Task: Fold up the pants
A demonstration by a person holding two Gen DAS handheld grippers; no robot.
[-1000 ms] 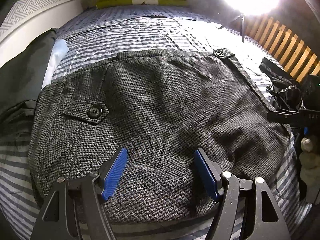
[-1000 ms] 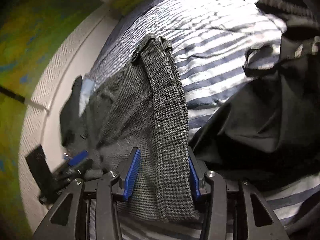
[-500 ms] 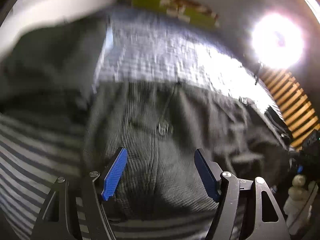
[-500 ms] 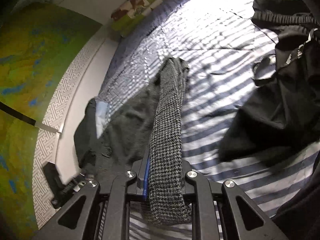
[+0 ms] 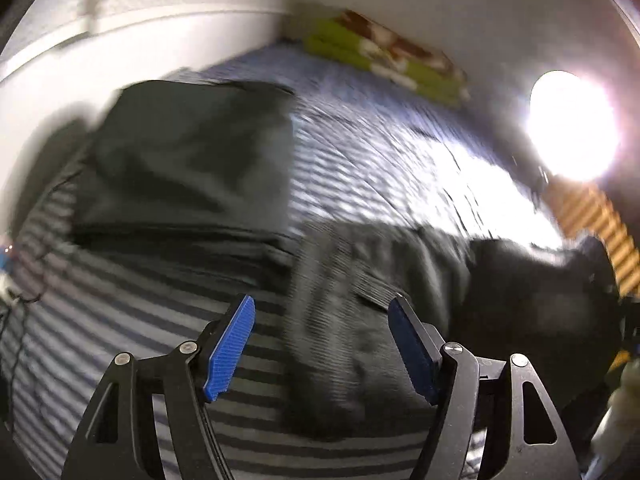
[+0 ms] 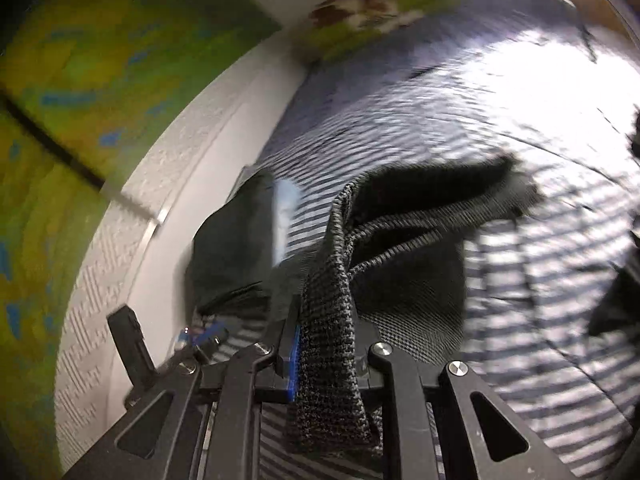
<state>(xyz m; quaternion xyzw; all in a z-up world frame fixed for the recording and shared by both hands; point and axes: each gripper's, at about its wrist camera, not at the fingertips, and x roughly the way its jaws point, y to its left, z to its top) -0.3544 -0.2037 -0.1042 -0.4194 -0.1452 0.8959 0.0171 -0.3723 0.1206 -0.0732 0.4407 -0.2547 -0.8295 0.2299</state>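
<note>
One bed (image 6: 500,92), striped cover. One pair of grey pants (image 6: 412,280) lies bunched on the bed, one edge raised. Step judged: carrying that edge over for a fold; next, lay it squarely and release. Right hand-held gripper (image 6: 320,354) is clamped on the edge. Left hand-held gripper (image 5: 320,344) hovers above the pants, jaws wide, holding nothing.

Left view, heavy motion blur. Left gripper (image 5: 320,344) jaws wide apart, nothing between the blue pads (image 5: 230,348), hovering over striped bedding (image 5: 120,320). Grey pants (image 5: 360,320) lie bunched under and just ahead of the right pad. Dark folded garment (image 5: 188,160) at left, next to the white wall (image 5: 100,52). Green pillows (image 5: 384,60) at far end. Bright lamp (image 5: 572,124) upper right.
</note>
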